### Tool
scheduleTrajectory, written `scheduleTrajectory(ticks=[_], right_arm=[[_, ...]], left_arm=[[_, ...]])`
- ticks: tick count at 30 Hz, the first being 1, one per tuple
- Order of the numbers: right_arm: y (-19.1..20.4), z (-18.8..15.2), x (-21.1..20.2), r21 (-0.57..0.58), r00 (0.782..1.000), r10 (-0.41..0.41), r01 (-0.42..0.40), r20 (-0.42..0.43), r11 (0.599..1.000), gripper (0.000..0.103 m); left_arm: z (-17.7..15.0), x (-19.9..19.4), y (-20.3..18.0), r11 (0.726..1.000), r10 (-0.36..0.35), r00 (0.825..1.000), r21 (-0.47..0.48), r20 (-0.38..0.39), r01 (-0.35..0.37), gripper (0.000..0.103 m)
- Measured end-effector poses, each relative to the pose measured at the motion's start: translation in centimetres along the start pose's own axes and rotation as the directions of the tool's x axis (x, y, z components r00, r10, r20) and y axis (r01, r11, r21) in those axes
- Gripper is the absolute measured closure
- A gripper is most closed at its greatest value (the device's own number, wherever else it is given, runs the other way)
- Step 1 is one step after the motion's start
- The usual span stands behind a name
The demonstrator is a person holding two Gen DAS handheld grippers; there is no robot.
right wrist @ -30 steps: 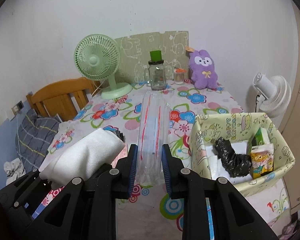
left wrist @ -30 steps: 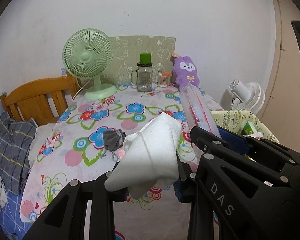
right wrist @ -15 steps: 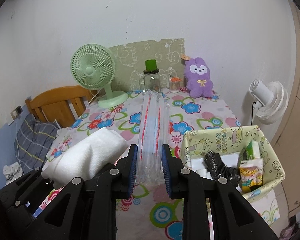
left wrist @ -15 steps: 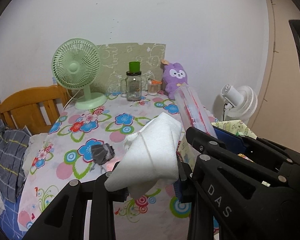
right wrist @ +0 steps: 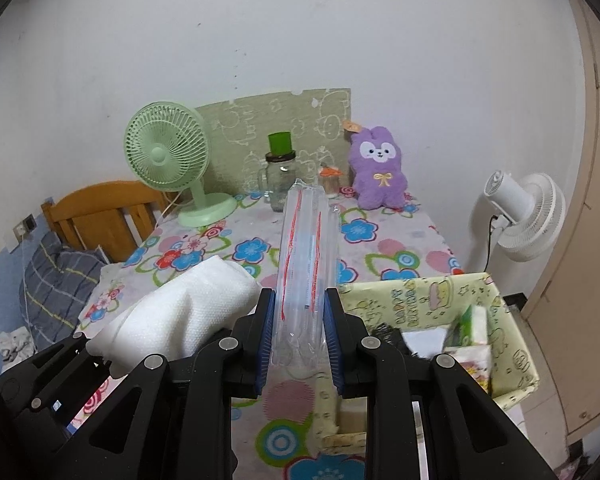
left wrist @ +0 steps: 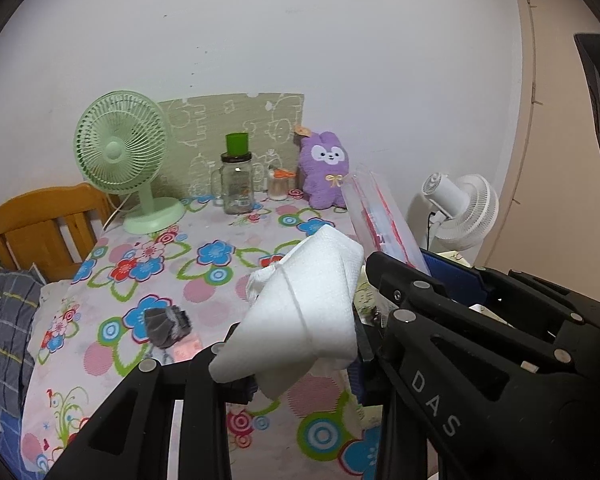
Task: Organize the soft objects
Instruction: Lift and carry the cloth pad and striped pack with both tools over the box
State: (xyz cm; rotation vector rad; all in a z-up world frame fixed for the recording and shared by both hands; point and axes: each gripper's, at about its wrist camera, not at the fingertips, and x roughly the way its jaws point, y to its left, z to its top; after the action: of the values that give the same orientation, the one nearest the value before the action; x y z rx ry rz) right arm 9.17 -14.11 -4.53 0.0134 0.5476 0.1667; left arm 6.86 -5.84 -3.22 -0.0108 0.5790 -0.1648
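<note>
My left gripper [left wrist: 300,354] is shut on a white folded foam sheet [left wrist: 304,308], which sticks up over the flowered tablecloth [left wrist: 172,280]; that sheet [right wrist: 180,312] also shows at the left of the right wrist view. My right gripper [right wrist: 300,338] is shut on a clear inflated air-cushion pack with red stripes [right wrist: 306,264], seen from the side [left wrist: 380,220] in the left wrist view. A yellow-green paper box [right wrist: 432,300] sits at the table's near right corner, holding a black bag, tissue packs and white things. A dark grey cloth bundle [left wrist: 166,326] lies on the table.
At the back stand a green desk fan [left wrist: 120,152], a glass jar mug with a green cap [left wrist: 238,184], a small orange-lidded jar [left wrist: 280,186] and a purple plush rabbit [left wrist: 326,168]. A wooden chair [left wrist: 36,224] with plaid cloth is left; a white fan [left wrist: 464,208] is right.
Both grippers have drawn back and up from the table with their loads still held; the table things look farther and lower. The box now sits closer under the right gripper.
</note>
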Motion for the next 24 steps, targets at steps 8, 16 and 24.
scheduleTrajectory(ticks=[8,16,24], right_arm=[[-2.3,0.2,0.1,0.018,1.000,-0.017,0.017,0.002,1.000,0.076],[-4.6,0.3,-0.1,0.042,0.999,-0.041,0.040,0.013,0.998,0.076],[-7.0,0.1,-0.2,0.064,0.998,-0.066,0.065,0.018,0.996,0.076]], left_arm=[[0.6,1.1,-2.0,1.000,-0.024,1.000,0.019,-0.006,0.024,0.069],[1.1,2.1,-4.4,0.997,-0.054,0.999,0.050,-0.009,0.054,0.069],[1.3,3.0,-6.5,0.993,-0.082,0.997,0.083,-0.017,0.083,0.069]])
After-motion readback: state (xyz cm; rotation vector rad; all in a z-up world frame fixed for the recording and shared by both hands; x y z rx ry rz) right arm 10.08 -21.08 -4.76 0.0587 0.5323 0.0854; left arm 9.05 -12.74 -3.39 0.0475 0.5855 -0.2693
